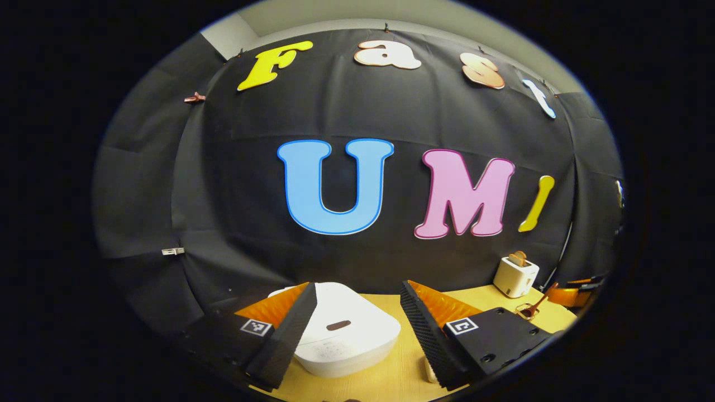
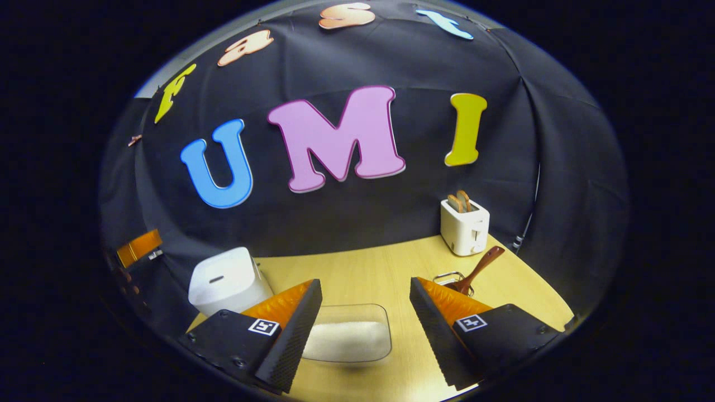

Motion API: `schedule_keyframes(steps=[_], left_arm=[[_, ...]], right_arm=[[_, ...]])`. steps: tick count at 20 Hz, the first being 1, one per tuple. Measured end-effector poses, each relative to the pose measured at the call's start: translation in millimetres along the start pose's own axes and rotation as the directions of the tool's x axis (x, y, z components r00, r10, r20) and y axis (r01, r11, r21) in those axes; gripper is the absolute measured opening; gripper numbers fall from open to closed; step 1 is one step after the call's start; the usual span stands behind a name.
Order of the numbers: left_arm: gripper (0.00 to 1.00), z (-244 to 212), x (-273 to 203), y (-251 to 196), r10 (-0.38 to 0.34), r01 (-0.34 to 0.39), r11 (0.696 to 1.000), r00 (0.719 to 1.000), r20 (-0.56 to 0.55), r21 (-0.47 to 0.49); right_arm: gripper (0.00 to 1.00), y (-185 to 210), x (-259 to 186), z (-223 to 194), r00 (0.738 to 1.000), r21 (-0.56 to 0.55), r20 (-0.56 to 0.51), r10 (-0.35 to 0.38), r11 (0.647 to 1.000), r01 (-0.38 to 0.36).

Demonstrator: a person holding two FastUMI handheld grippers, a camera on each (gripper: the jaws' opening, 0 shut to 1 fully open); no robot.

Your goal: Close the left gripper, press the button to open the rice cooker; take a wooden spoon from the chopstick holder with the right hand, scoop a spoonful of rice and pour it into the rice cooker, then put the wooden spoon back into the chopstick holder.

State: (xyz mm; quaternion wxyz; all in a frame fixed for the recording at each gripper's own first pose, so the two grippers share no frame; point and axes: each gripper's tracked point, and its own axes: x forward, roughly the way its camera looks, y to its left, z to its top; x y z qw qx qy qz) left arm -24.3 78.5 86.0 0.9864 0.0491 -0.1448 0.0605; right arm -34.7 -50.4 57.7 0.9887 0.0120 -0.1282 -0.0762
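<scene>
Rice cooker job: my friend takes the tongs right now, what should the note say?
Left tongs: open, empty, above the rice cooker, lid shut.
Right tongs: open, empty, over the clear dish of rice.
Wooden spoon stands in its holder near the toaster.
Done: nothing.
Left: close left tongs, press the button, take spoon, scoop rice, pour it in, return spoon.

Even, moderately bright overhead light; both views sharp at centre. Strong fisheye bending and darkening toward rims. Light wooden tabletop (image 2: 363, 268) evenly lit, with soft glare on the clear plastic rice container (image 2: 349, 334). White rounded rice cooker (image 1: 343, 335) casts a faint shadow.
</scene>
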Motion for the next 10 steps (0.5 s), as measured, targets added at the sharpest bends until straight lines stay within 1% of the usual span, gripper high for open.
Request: schedule_keyframes(steps=[4,8,10], left_arm=[[0.99,7,-20,-16,-0.025,0.027,0.998,0.999,0.039,-0.048],[0.99,-5,-35,-26,-0.031,0.033,0.999,0.998,0.05,-0.039],[0.99,-24,-40,-33,-0.038,0.038,0.999,0.999,0.021,-0.026]], right_arm=[[0.98,22,-19,-11,0.999,-0.012,-0.01,0.039,0.999,-0.039],[0.98,28,-34,-31,0.999,-0.023,-0.034,0.035,0.999,-0.036],[0.98,25,-41,-38,0.999,-0.048,-0.048,0.025,0.998,-0.027]])
